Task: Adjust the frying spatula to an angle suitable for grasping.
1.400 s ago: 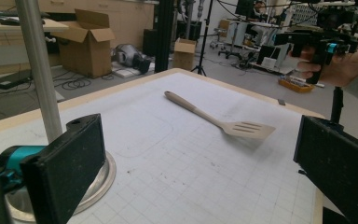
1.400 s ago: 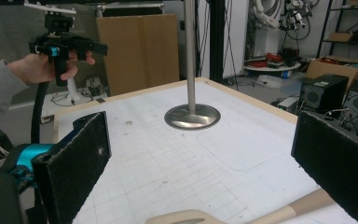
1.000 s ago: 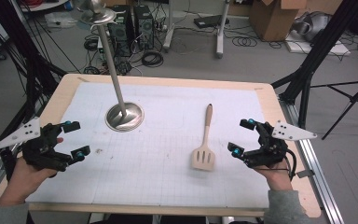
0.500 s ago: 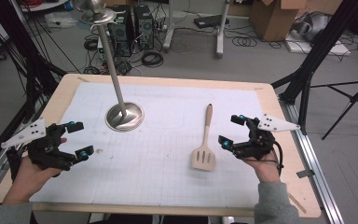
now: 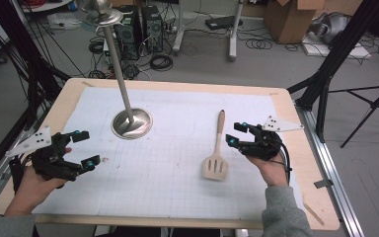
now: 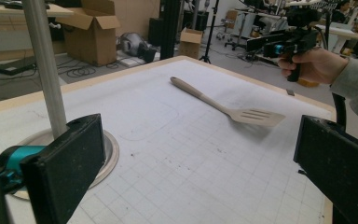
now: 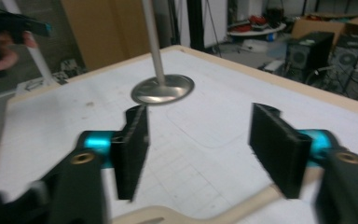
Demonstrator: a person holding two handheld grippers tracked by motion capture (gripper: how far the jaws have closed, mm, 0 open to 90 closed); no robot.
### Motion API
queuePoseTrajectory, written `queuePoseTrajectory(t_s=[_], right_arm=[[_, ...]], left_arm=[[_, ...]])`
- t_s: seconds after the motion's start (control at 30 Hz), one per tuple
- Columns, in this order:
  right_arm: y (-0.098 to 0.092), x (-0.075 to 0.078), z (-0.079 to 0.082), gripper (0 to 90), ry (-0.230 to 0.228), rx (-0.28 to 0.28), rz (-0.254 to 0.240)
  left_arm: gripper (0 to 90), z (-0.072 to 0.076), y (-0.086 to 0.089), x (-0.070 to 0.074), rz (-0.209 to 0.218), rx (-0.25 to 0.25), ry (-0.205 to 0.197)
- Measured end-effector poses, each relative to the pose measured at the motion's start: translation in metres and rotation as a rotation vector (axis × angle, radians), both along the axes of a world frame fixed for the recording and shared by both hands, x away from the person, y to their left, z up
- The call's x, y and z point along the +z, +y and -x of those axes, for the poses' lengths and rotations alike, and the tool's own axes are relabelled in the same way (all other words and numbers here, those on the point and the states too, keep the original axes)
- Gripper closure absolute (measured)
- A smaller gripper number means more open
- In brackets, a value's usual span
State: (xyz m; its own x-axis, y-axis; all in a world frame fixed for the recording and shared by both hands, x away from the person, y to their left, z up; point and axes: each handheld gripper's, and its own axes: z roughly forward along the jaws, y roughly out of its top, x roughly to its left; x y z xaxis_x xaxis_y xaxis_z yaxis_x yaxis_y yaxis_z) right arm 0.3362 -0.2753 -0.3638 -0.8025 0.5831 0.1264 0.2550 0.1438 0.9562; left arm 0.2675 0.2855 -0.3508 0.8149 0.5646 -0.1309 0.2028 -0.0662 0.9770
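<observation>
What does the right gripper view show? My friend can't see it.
The right gripper, jaws open and just closing, hovers above the wooden spatula handle on the gridded table mat. Behind stands a metal stand.
</observation>
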Motion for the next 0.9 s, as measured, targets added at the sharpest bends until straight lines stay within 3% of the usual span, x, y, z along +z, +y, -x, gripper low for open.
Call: queuePoseTrajectory(t_s=[0.17,0.23,0.3,0.4,0.5,0.67,0.9], right_arm=[[-0.001,-0.008,-0.010,62.8,0.024,-0.013,0.040],[0.001,-0.011,-0.013,73.5,0.038,0.007,0.056],[0.006,-0.012,-0.014,81.8,0.008,0.015,0.112],[0.013,-0.015,-0.016,87.7,-0.005,0.035,0.146],[0.016,-0.021,-0.022,89.6,0.002,0.039,0.173],[0.017,-0.032,-0.033,89.7,0.048,0.048,0.173],[0.023,-0.045,-0.043,89.7,0.065,0.050,0.229]], left_arm=[[2.5,0.000,0.000,-0.001,-0.003,0.003,0.002],[2.5,-0.001,0.000,-0.001,-0.004,0.002,0.002],[2.5,-0.001,0.001,-0.001,-0.005,0.003,0.002],[2.5,-0.001,0.002,-0.002,-0.005,0.005,0.005],[2.5,-0.001,0.002,-0.003,-0.005,0.006,0.007],[2.5,-0.003,0.001,-0.006,-0.007,0.008,0.016],[2.5,-0.004,0.001,-0.007,-0.012,0.011,0.014]])
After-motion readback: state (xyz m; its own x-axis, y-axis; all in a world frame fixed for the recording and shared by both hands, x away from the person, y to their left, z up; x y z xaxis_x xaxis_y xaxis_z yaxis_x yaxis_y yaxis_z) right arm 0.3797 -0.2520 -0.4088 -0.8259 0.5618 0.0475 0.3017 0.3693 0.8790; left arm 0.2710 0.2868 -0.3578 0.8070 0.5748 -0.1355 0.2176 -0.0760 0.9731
